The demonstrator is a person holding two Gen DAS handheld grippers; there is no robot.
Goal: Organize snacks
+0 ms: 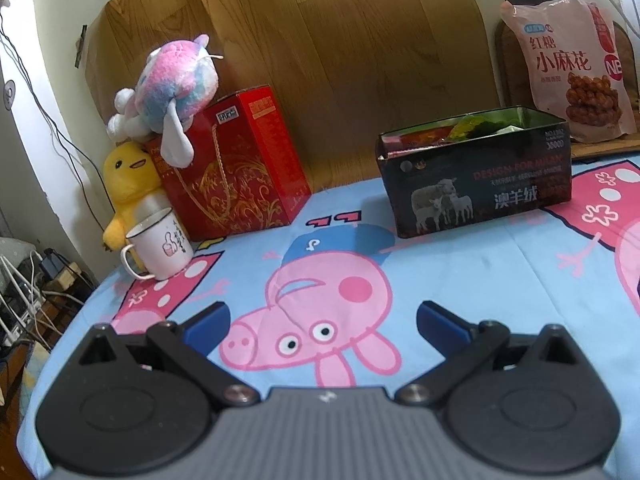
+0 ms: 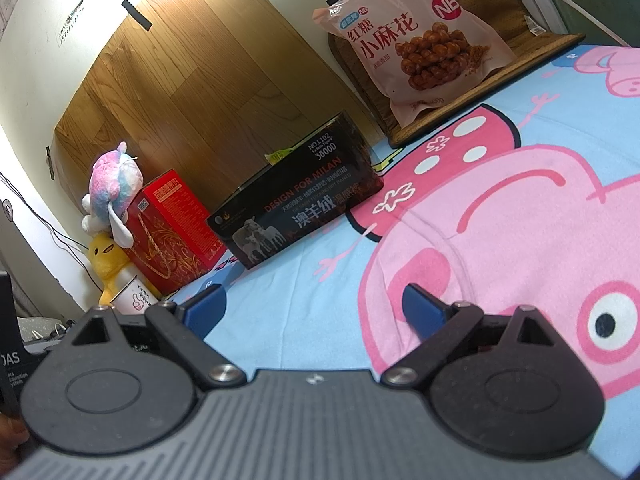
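A black open box with sheep printed on it stands at the back of the table; orange and green snack packets lie inside. It also shows in the right wrist view. A pink snack bag leans upright behind it on the right, also seen in the right wrist view. My left gripper is open and empty, low over the cartoon-pig tablecloth, well short of the box. My right gripper is open and empty, also short of the box.
A red gift box stands at the back left with a pastel plush toy on top, a yellow plush duck beside it and a white mug in front. A wooden board backs the table. Cables hang off the left edge.
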